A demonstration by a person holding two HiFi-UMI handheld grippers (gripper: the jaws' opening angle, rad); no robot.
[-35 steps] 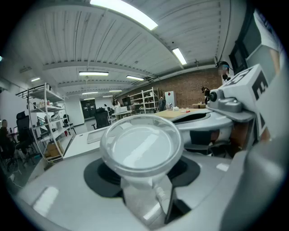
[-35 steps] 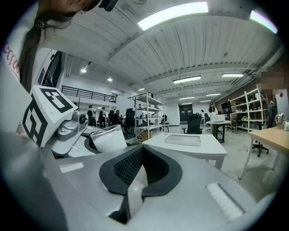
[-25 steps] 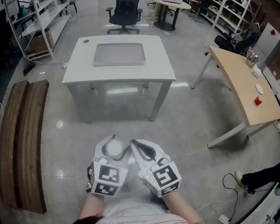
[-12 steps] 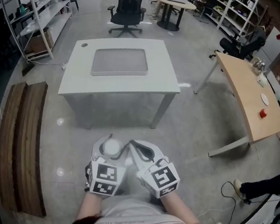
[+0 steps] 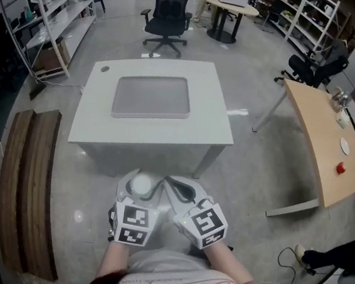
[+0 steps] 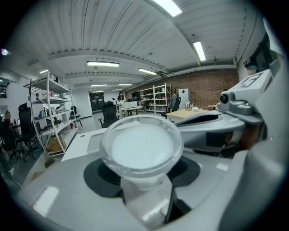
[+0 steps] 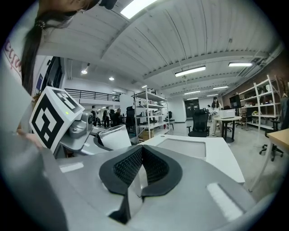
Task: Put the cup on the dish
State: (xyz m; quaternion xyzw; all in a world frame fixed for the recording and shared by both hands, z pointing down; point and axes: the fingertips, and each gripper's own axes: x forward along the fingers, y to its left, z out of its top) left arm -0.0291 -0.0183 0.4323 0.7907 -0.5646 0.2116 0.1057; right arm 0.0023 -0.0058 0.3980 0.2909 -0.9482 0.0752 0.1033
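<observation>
A white cup (image 5: 141, 183) sits between the jaws of my left gripper (image 5: 141, 177), which is shut on it. In the left gripper view the cup (image 6: 141, 149) fills the middle with its mouth facing the camera. My right gripper (image 5: 176, 185) is beside it, shut on nothing, its dark pads (image 7: 128, 168) pressed together. Both grippers are held close to the person's body, over the floor. Ahead stands a white table (image 5: 218, 111) with a grey rectangular dish (image 5: 152, 96) on it. The right gripper view also shows the cup (image 7: 115, 137) and the dish (image 7: 183, 146).
A black office chair (image 5: 168, 14) stands beyond the white table. A wooden table (image 5: 319, 140) is at the right, metal shelving (image 5: 46, 11) at the far left, and a wooden bench (image 5: 25, 179) on the floor at the left.
The white table has come closer and lower in the head view. Both grippers keep the same pose, the cup still in the left one.
</observation>
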